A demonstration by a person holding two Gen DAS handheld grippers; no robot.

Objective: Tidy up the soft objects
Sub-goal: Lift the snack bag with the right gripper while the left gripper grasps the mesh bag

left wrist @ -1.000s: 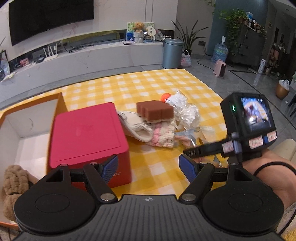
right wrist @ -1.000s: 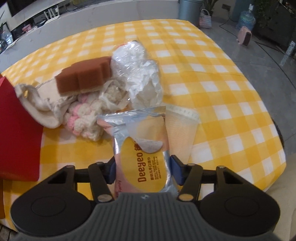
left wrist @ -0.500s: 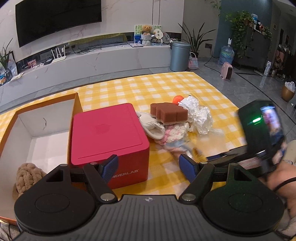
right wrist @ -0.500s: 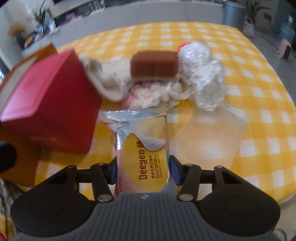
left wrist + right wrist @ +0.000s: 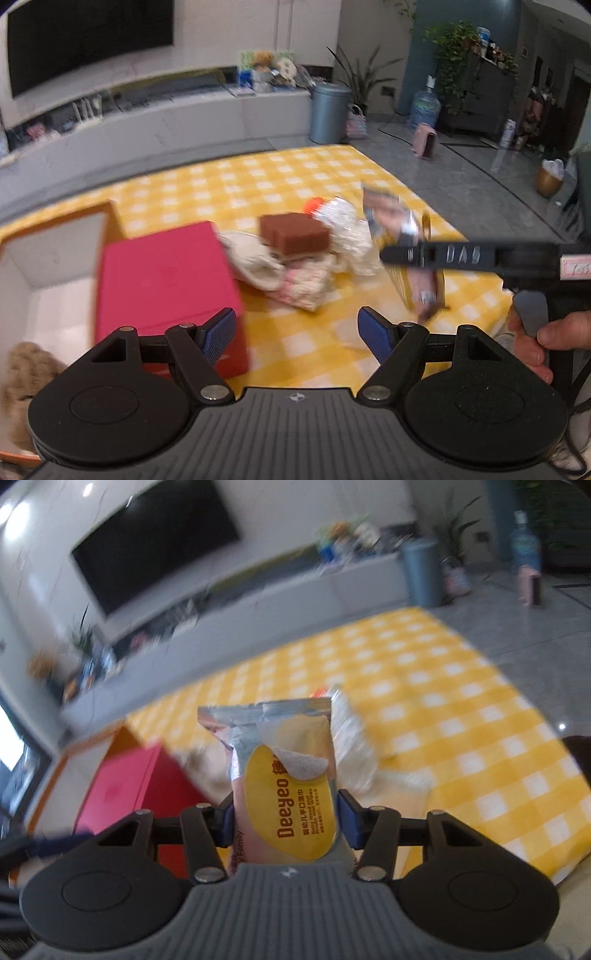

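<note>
Yellow checked cloth (image 5: pixel 461 716) spreads ahead of both grippers. Right gripper (image 5: pixel 284 821) pinches a wipes pack (image 5: pixel 284 775) across its lower sides, upright above the cloth. It looks light, squashy and slick-filmed, so a mid-body pinch seems safest. Left gripper (image 5: pixel 297 328) hangs spread, empty, the red box (image 5: pixel 166 280) just beyond its left finger.

Brown sponge (image 5: pixel 294 233) atop soft pile
</note>
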